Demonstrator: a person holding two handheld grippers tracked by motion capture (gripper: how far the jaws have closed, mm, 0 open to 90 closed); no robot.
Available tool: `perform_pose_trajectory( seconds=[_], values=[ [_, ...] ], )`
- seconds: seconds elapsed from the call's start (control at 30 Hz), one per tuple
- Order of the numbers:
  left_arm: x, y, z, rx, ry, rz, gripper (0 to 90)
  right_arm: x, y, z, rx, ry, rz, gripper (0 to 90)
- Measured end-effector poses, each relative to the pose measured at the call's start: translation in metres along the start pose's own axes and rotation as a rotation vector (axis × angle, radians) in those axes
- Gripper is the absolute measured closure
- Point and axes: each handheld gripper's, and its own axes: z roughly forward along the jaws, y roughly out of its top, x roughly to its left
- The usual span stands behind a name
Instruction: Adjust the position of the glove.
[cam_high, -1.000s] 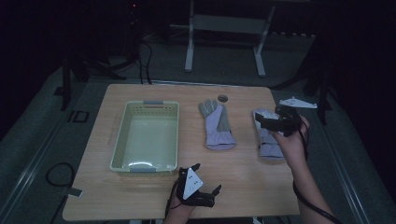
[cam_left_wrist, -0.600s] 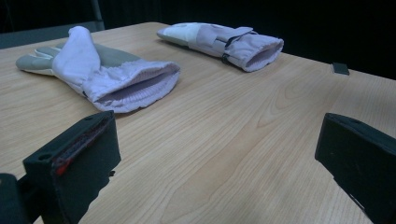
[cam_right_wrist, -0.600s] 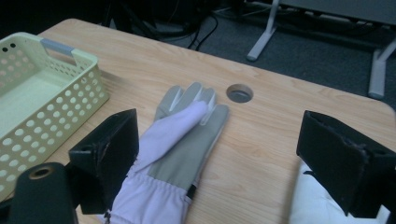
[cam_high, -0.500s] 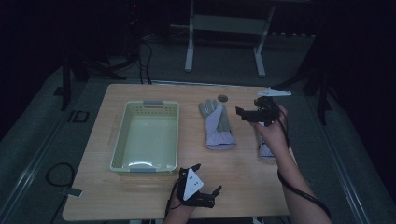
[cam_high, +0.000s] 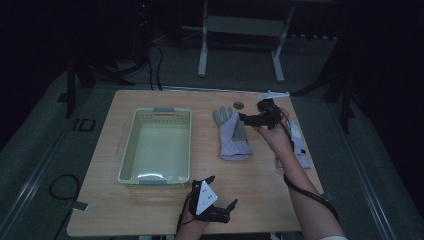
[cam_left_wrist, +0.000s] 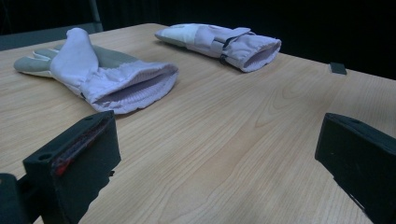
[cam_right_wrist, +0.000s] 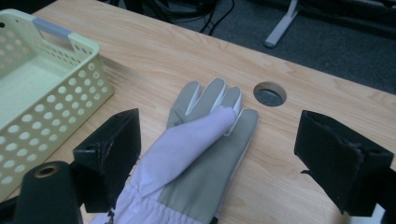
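Note:
Two grey-and-lilac work gloves lie on the wooden table (cam_high: 150, 210). One glove (cam_high: 232, 135) rests palm up at the middle, fingers pointing away. The other glove (cam_high: 299, 150) lies to its right, partly hidden by the person's right hand. My right gripper (cam_high: 245, 118) hovers open just above the middle glove's fingers; in the right gripper view that glove (cam_right_wrist: 196, 144) lies between the two spread jaws of the right gripper (cam_right_wrist: 219, 158). Near the front edge my left gripper (cam_high: 222, 191) stays low and open, empty. In its own view the left gripper (cam_left_wrist: 217, 163) faces the cuffs of the near glove (cam_left_wrist: 102, 70) and the far glove (cam_left_wrist: 224, 42).
A pale green perforated basket (cam_high: 129, 145) with grey handles stands empty on the left half of the table; its rim (cam_right_wrist: 70, 46) shows in the right gripper view. A round cable hole (cam_high: 238, 105) sits beyond the middle glove. A metal stand (cam_high: 240, 30) is on the floor behind.
My right gripper has swung left, from over the right glove to above the middle glove's fingers. The left gripper has stayed put.

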Motion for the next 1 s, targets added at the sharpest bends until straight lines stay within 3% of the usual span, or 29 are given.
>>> perform_pose_trajectory(
  seconds=[0.1, 0.4, 0.63, 0.7, 0.87, 1.0],
  values=[
    [0.000, 0.000, 0.000, 0.000, -0.002, 0.000, 0.2, -0.001, -0.002, 0.018, 0.029, 0.001, 0.022, 15.5],
    [0.000, 0.000, 0.000, -0.002, -0.008, 0.000, 0.2, -0.002, -0.011, 0.051, 0.098, 0.026, 0.074, 17.1],
    [0.000, 0.000, 0.000, 0.000, -0.015, -0.002, 0.2, 0.000, -0.025, 0.075, 0.129, -0.005, 0.126, 33.3],
    [0.000, 0.000, 0.000, 0.000, -0.016, -0.001, 0.2, 0.001, -0.027, 0.078, 0.134, -0.003, 0.127, 33.5],
    [0.000, 0.000, 0.000, 0.003, -0.017, 0.002, 0.2, 0.003, -0.034, 0.089, 0.192, 0.012, 0.096, 38.8],
    [-0.001, 0.000, 0.000, 0.002, -0.016, 0.007, 0.2, 0.003, -0.039, 0.097, 0.247, 0.022, 0.127, 42.5]
  ],
)
